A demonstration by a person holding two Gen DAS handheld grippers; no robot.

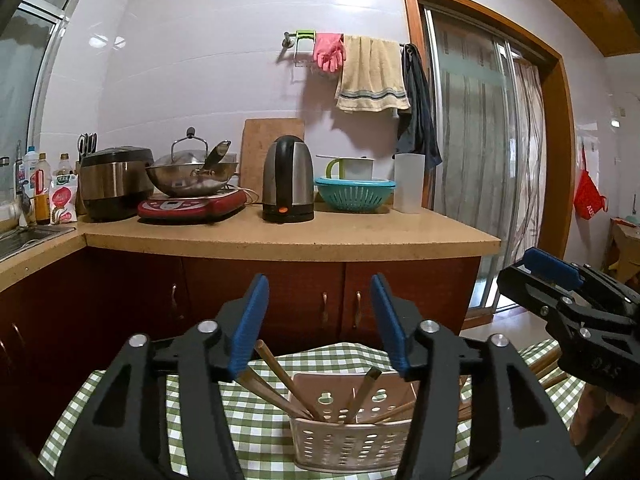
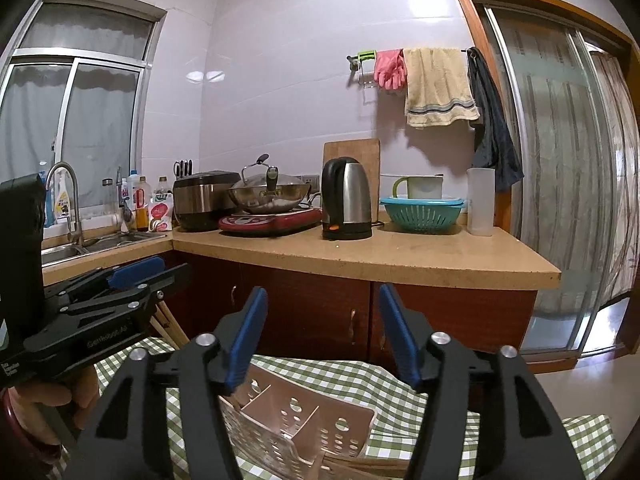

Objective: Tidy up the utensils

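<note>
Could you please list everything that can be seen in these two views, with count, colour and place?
utensil basket: one, beige, perforated, on the checked cloth
chopsticks: several, brown wood, leaning in the basket
tablecloth: one, green and white check, under the basket
kettle: one, steel and black, mid counter
wok: one, steel, lidded, on the red cooker
rice cooker: one, dark, left of the wok
colander: one, teal, right of the kettle
cutting board: one, wood, against the wall
towel: one, cream, on the wall rail
rubber glove: pink, beside the towel
left gripper: black with blue pads, open above the basket
right gripper: same colours, open
</note>
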